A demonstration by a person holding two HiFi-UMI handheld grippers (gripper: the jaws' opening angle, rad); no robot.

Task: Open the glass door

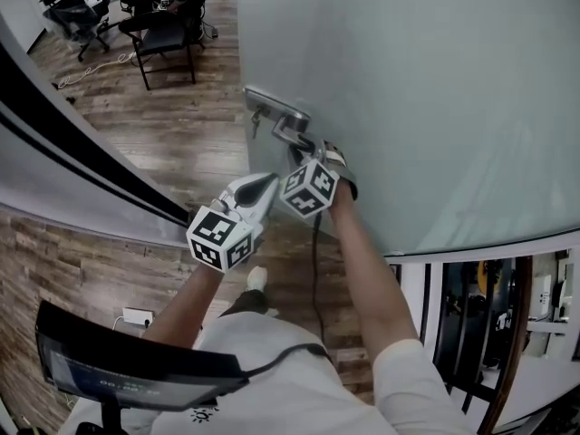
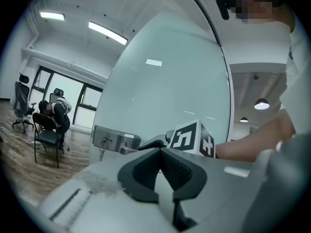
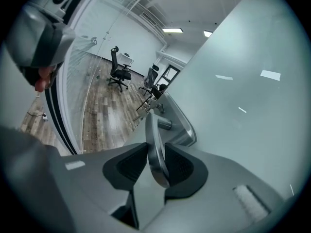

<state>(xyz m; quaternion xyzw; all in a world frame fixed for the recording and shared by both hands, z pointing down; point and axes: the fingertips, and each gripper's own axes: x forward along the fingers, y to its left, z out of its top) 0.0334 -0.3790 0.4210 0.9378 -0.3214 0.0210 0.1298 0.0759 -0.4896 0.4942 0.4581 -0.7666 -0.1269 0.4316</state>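
1. Your left gripper [image 1: 269,182] [image 2: 160,152] is nearest you. It is clenched on nothing, its pads meeting at the tips. It hangs just beside the right one and clear of the door.
2. Your right gripper [image 1: 302,152] [image 3: 156,162] is clamped on the handle [image 1: 290,134] [image 3: 153,142]. The metal lever stands upright between its pads, near the lever's free end.
3. The handle runs back to a metal lock plate [image 1: 270,105] [image 2: 115,141] with a key [image 2: 101,152] hanging from it. The plate sits at the free edge of the frosted glass door [image 1: 408,89] [image 3: 243,110].
4. I judge the grasp is made and the swing is the step in hand. The door's edge stands apart from the black-striped partition [image 1: 63,130] on your left, so it looks partly open. How far open, I cannot tell.
5. The next move calls for a firm clamp and a steady pull along the door's arc. Let your wrist turn with the lever so the pads don't slide off its end. Keep the idle left gripper away from the glass.
6. The floor [image 1: 181,139] below is wood plank, and a cable [image 1: 95,66] trails across it further out.
7. Past that stand a black chair [image 1: 165,36] and office chairs [image 1: 77,12]. A person [image 2: 56,111] sits hunched on one, with dark-framed windows and ceiling strip lights behind.
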